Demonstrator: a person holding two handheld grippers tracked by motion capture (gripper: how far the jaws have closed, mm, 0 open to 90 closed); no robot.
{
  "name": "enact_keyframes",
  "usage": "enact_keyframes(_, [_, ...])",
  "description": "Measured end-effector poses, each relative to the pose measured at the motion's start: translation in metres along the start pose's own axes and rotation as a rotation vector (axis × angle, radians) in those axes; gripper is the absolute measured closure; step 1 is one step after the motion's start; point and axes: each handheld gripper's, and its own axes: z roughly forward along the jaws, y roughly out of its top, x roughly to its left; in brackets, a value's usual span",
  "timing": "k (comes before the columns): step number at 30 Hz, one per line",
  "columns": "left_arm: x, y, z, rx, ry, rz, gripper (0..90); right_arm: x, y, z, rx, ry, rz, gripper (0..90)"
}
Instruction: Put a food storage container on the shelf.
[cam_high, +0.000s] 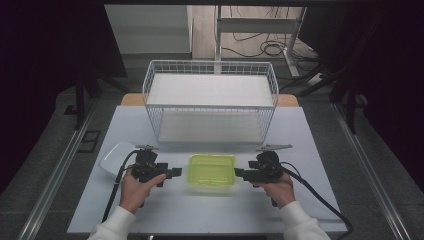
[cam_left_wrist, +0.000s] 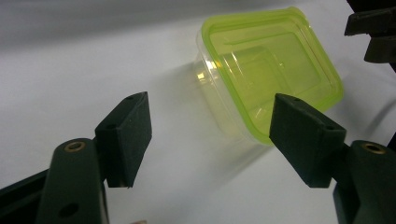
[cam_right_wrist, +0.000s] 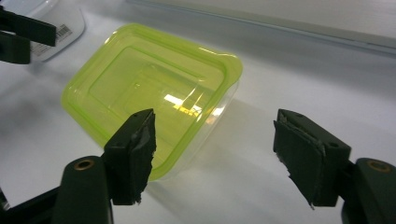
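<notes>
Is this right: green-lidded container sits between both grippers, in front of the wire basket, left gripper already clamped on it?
Not quite. The left gripper is open, its pads clear of the green-lidded container, as the left gripper view shows. The rest holds: the container sits between both grippers, in front of the wire basket.

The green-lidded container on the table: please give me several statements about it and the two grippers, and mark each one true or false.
1. The green-lidded container lies between the left gripper and the right gripper. True.
2. The container stands inside the wire basket. False: it stands on the table, in front of the basket.
3. The lid is on the container. True.
4. The left gripper is clamped on the container. False: its jaws are open, with nothing between them.
5. A clear tray lies beside the left gripper. True.
</notes>
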Motion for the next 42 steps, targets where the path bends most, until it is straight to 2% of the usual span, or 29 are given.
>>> enact_keyframes(1, [0.000, 0.000, 0.000, 0.000, 0.000, 0.000, 30.5, 0.000, 0.000, 0.001, 0.003, 0.012, 0.004, 31.3])
enact_keyframes(5, [0.001, 0.003, 0.008, 0.019, -0.047, -0.023, 32.0, 0.002, 0.002, 0.003, 0.010, 0.021, 0.010, 32.1])
enact_keyframes(11, [0.008, 0.011, 0.019, 0.026, -0.091, -0.084, 35.4, -0.005, 0.008, 0.016, 0.002, 0.061, 0.119, 34.4])
enact_keyframes(13, [0.012, 0.014, 0.024, 0.030, -0.116, -0.116, 36.0, -0.006, 0.009, 0.018, 0.003, 0.059, 0.130, 34.7])
enact_keyframes(17, [0.016, 0.016, 0.033, 0.043, -0.140, -0.155, 41.8, -0.010, 0.010, 0.021, 0.005, 0.047, 0.151, 34.8])
enact_keyframes(20, [0.018, 0.016, 0.039, 0.052, -0.157, -0.170, 45.2, -0.010, 0.010, 0.022, 0.008, 0.032, 0.144, 34.8])
enact_keyframes(21, [0.018, 0.015, 0.043, 0.067, -0.178, -0.177, 47.9, -0.010, 0.010, 0.020, 0.015, 0.017, 0.134, 34.6])
enact_keyframes(25, [0.018, 0.015, 0.047, 0.085, -0.182, -0.181, 50.7, -0.010, 0.009, 0.018, 0.011, 0.012, 0.127, 34.6])
enact_keyframes(28, [0.017, 0.014, 0.047, 0.085, -0.181, -0.180, 53.6, -0.008, 0.008, 0.021, 0.031, 0.015, 0.124, 34.6])
enact_keyframes(30, [0.017, 0.013, 0.047, 0.090, -0.183, -0.177, 55.0, -0.008, 0.006, 0.024, 0.040, 0.025, 0.127, 34.6])
enact_keyframes(32, [0.017, 0.013, 0.047, 0.093, -0.185, -0.176, 56.8, -0.009, 0.006, 0.028, 0.046, 0.053, 0.150, 34.5])
enact_keyframes(39, [0.016, 0.013, 0.048, 0.096, -0.207, -0.183, 59.4, -0.010, 0.004, 0.037, 0.083, 0.072, 0.172, 35.4])
enact_keyframes(42, [0.016, 0.012, 0.048, 0.098, -0.212, -0.185, 60.8, -0.010, 0.001, 0.043, 0.101, 0.102, 0.186, 39.2])
